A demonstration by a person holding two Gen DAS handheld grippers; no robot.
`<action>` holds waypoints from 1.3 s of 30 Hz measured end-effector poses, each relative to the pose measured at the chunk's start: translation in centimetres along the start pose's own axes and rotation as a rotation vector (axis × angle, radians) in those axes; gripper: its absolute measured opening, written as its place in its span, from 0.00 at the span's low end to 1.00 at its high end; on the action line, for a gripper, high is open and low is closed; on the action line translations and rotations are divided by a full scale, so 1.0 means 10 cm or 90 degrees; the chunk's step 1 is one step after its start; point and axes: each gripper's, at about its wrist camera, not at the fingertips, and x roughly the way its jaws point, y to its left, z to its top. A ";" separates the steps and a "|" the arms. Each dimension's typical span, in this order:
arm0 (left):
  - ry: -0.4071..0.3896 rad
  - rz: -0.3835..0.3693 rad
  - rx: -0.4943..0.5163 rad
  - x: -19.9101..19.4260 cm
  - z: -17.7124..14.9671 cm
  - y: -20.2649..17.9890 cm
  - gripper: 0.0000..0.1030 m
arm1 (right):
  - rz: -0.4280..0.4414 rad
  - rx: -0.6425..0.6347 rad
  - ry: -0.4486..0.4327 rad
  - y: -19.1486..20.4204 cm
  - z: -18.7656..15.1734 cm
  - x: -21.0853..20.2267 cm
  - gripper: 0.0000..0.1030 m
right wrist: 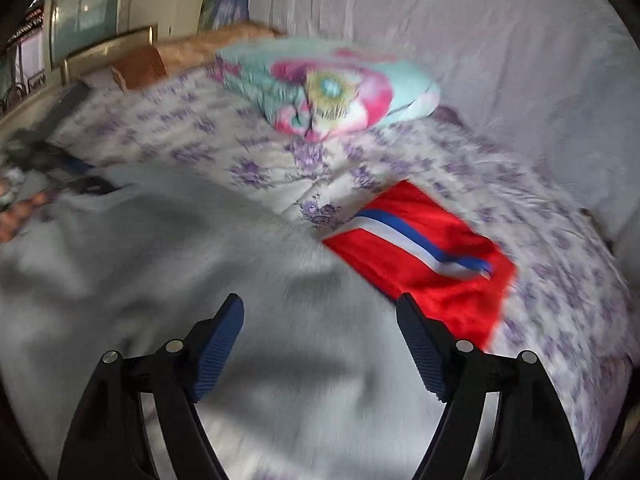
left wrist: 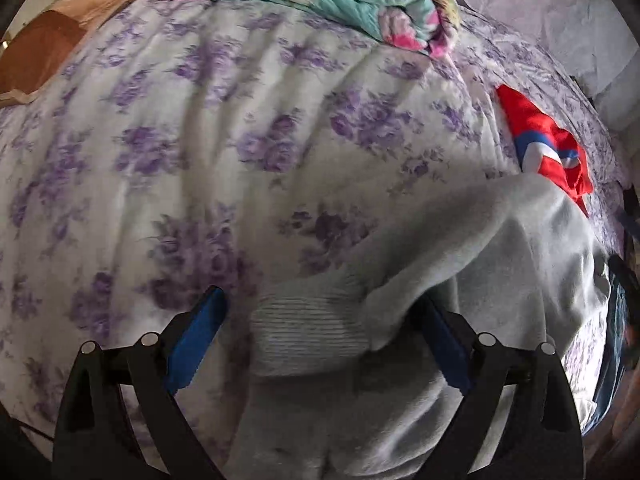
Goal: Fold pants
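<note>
Light grey sweatpants lie bunched on a bed with a purple-flowered cover. In the left wrist view my left gripper is open, with the ribbed cuff of a pant leg lying between its blue pads. In the right wrist view the pants spread wide under my right gripper, which is open and empty just above the cloth. That view is blurred by motion.
A folded red garment with a white and blue stripe lies right of the pants, also in the left wrist view. A folded teal and pink floral quilt sits at the far side. A brown headboard is at far left.
</note>
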 end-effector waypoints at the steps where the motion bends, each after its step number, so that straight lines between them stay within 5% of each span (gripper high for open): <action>1: -0.002 0.002 0.007 0.01 -0.02 -0.03 0.80 | -0.001 -0.011 0.019 0.00 0.05 0.20 0.73; 2: -0.003 -0.004 0.012 0.01 -0.03 -0.04 0.73 | 0.006 -0.023 0.052 -0.01 0.08 0.41 0.61; 3: -0.001 -0.018 0.015 -0.01 -0.05 -0.05 0.61 | 0.022 -0.029 0.086 -0.03 0.08 0.55 0.24; 4: -0.015 -0.009 0.015 -0.06 -0.06 -0.07 0.56 | 0.043 -0.031 0.130 -0.04 0.08 0.72 0.02; 6: -0.033 -0.009 0.013 -0.14 -0.06 -0.06 0.49 | 0.058 -0.042 0.146 -0.03 0.04 0.74 0.04; 9: -0.058 -0.032 -0.002 -0.33 -0.05 -0.02 0.45 | 0.069 -0.022 0.081 -0.10 0.03 0.34 0.04; 15: -0.132 -0.072 0.013 -0.96 -0.16 -0.09 0.45 | 0.078 -0.010 -0.087 -0.05 -0.31 -1.07 0.04; 20: -0.156 -0.100 0.050 -1.46 -0.63 -0.16 0.46 | 0.095 -0.051 -0.149 0.57 -1.02 -2.02 0.04; 22: -0.143 -0.102 0.059 -1.56 -0.94 -0.10 0.56 | 0.128 -0.051 -0.148 0.86 -1.36 -2.15 0.04; 25: -0.125 -0.096 0.045 -1.60 -1.39 0.12 0.77 | 0.194 -0.046 -0.114 1.38 -1.92 -1.98 0.04; 29: -0.092 -0.135 -0.014 -1.52 -1.78 0.44 0.77 | 0.199 -0.008 -0.080 1.78 -2.46 -1.47 0.04; 34: -0.066 -0.239 -0.071 -1.44 -1.93 0.41 0.80 | 0.227 0.073 -0.131 1.64 -2.56 -1.46 0.04; 36: -0.077 -0.240 -0.066 -1.45 -1.91 0.29 0.90 | 0.226 0.078 -0.134 1.63 -2.55 -1.44 0.04; 39: -0.063 -0.230 -0.092 -1.30 -1.83 0.19 0.92 | 0.223 0.082 -0.136 1.65 -2.56 -1.42 0.04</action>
